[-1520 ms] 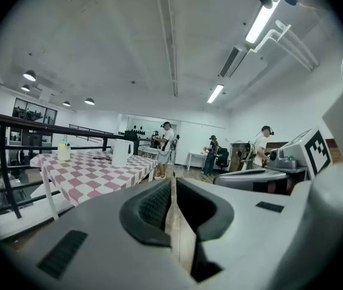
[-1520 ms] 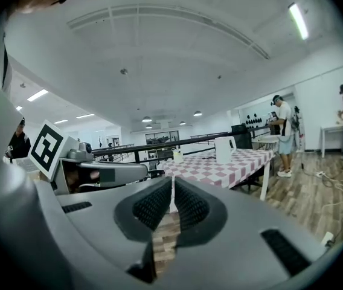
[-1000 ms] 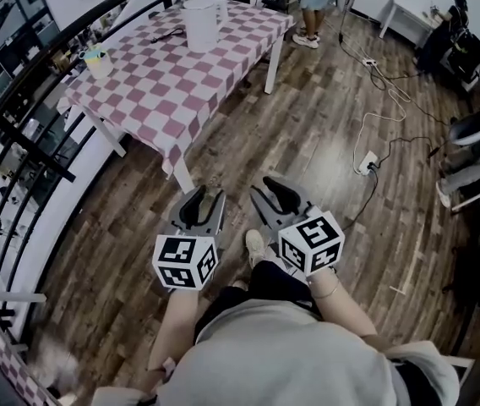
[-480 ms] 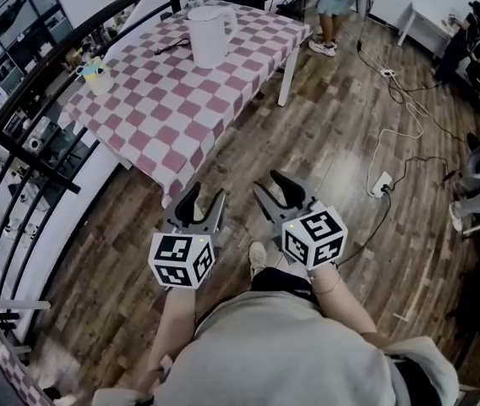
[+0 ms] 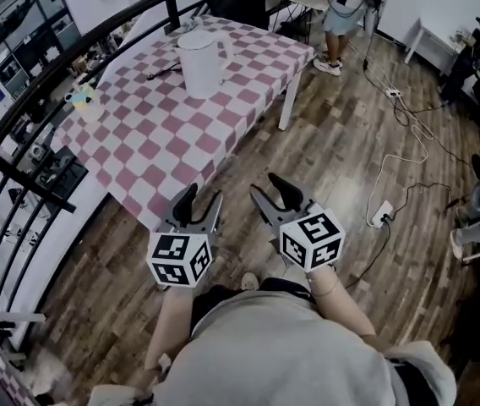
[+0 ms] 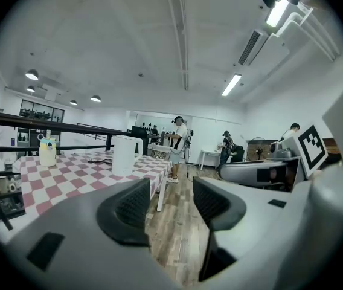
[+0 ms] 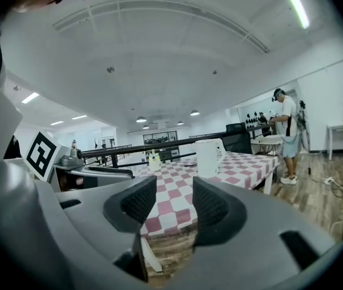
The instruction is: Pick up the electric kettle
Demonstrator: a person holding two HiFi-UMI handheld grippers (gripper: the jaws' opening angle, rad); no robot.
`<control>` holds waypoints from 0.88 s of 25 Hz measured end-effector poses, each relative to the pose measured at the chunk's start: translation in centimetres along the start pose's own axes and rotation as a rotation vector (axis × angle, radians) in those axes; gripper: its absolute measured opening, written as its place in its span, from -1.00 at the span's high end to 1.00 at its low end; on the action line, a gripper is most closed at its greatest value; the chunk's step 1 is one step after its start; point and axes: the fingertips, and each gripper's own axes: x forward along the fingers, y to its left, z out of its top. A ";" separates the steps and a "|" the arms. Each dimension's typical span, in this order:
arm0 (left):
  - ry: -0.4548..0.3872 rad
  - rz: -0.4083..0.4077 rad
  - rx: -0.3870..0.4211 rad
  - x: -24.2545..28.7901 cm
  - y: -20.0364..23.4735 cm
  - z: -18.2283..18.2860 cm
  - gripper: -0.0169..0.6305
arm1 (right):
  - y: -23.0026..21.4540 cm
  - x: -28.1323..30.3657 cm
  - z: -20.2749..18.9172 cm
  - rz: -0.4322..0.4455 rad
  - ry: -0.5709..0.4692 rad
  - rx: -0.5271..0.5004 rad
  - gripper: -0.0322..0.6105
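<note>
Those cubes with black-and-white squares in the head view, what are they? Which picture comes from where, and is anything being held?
The marker cubes belong to two hand-held tools: the left gripper and the right gripper. The head view looks down from the person's head; the other two cameras ride on the grippers. Ahead stands a checkered table with a white electric kettle, a small pale container and a dark cable. Both grippers' fingers have just been opening; nothing is between them, nothing held.

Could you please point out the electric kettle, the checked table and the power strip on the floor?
electric kettle (image 5: 199, 70), head view, middle of its white body
checked table (image 5: 160, 138), head view, bare cloth
power strip (image 5: 382, 215), head view, its middle
</note>
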 end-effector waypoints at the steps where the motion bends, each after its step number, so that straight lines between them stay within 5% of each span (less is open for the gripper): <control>1: 0.004 -0.002 -0.004 0.7 -0.2 0.0 0.26 | -0.6 0.2 0.0 0.005 0.004 0.007 0.34; 12: 0.095 0.012 -0.034 5.0 1.5 -2.5 0.25 | -3.4 3.1 -3.3 0.040 0.085 0.100 0.34; 22: 0.092 0.006 -0.039 12.9 6.5 -1.1 0.23 | -9.4 9.6 -1.8 -0.001 0.092 0.110 0.34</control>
